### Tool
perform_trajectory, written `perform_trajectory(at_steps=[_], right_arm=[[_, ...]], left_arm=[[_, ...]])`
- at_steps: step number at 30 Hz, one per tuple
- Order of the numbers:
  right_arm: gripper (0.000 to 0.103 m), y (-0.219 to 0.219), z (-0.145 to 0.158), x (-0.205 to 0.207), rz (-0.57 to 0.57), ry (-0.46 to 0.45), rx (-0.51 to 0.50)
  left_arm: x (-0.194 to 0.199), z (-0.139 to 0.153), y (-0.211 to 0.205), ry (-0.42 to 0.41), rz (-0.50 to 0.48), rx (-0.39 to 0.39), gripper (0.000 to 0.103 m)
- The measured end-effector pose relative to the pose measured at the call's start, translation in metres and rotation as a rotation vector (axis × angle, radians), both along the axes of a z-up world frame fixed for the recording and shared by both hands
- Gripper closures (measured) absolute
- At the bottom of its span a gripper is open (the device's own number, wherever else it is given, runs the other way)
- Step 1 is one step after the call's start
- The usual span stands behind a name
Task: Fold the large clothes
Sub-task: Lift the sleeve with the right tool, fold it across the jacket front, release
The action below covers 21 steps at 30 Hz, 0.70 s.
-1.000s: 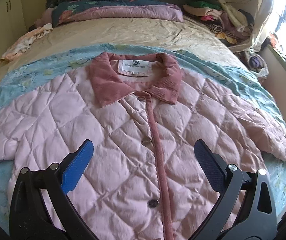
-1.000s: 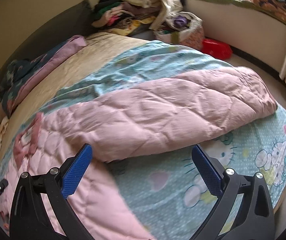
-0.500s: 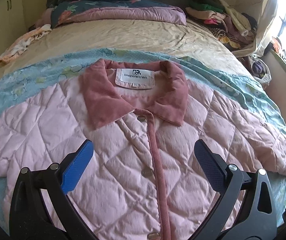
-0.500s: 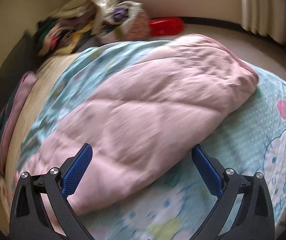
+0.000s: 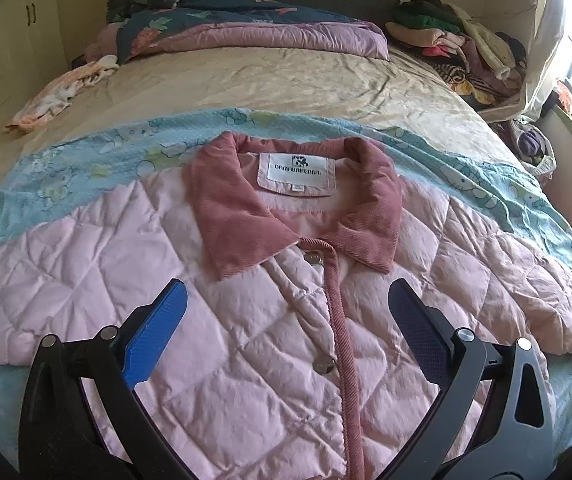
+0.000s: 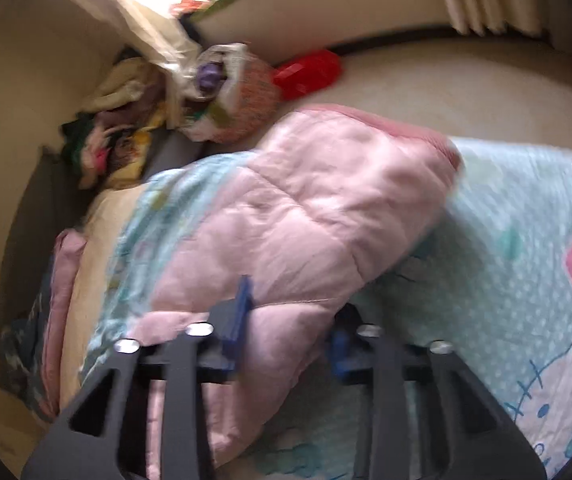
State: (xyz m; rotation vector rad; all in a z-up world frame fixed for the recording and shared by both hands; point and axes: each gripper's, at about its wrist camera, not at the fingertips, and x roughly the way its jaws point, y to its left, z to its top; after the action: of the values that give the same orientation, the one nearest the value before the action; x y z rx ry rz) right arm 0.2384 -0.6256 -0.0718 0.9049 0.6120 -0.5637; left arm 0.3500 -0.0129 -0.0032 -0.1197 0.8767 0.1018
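Note:
A pink quilted jacket [image 5: 246,360] with a darker pink corduroy collar [image 5: 226,216] lies flat and buttoned on a light blue cartoon sheet [image 5: 86,160] on the bed. My left gripper [image 5: 286,320] is open and hovers over the jacket's chest, just below the collar. In the right wrist view, my right gripper [image 6: 290,328] has its jaws closed in on the jacket's sleeve [image 6: 306,220], with the pink fabric bunched between the blue pads [image 6: 240,312]. This view is blurred.
A folded purple and dark floral quilt [image 5: 246,28] lies at the bed's head. A heap of clothes [image 5: 458,52] sits at the far right corner. A small cloth [image 5: 62,92] lies at the far left. A red object [image 6: 310,72] and a stuffed bag [image 6: 226,92] are on the floor.
My left gripper moved forward up the jacket toward the collar. My right gripper swung to the sleeve and its jaws closed from wide open onto the pink fabric.

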Motion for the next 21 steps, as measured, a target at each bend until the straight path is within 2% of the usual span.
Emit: perform_trajectory(at_steps=[2, 8, 14, 21], right_arm=[[0.083, 0.015, 0.027, 0.005, 0.066, -0.044, -0.094], [0.086, 0.072, 0.102, 0.021, 0.260, -0.156, -0.284], [0.087, 0.132, 0.164, 0.031, 0.419, -0.249, -0.416], [0.087, 0.186, 0.210, 0.034, 0.538, -0.308, -0.512]], left_arm=[[-0.003, 0.007, 0.000, -0.008, -0.004, 0.006, 0.008], [-0.013, 0.027, 0.004, -0.023, -0.005, -0.010, 0.008], [-0.025, 0.047, 0.009, -0.033, -0.024, -0.019, 0.008], [-0.037, 0.065, 0.023, -0.044, -0.037, -0.046, 0.008]])
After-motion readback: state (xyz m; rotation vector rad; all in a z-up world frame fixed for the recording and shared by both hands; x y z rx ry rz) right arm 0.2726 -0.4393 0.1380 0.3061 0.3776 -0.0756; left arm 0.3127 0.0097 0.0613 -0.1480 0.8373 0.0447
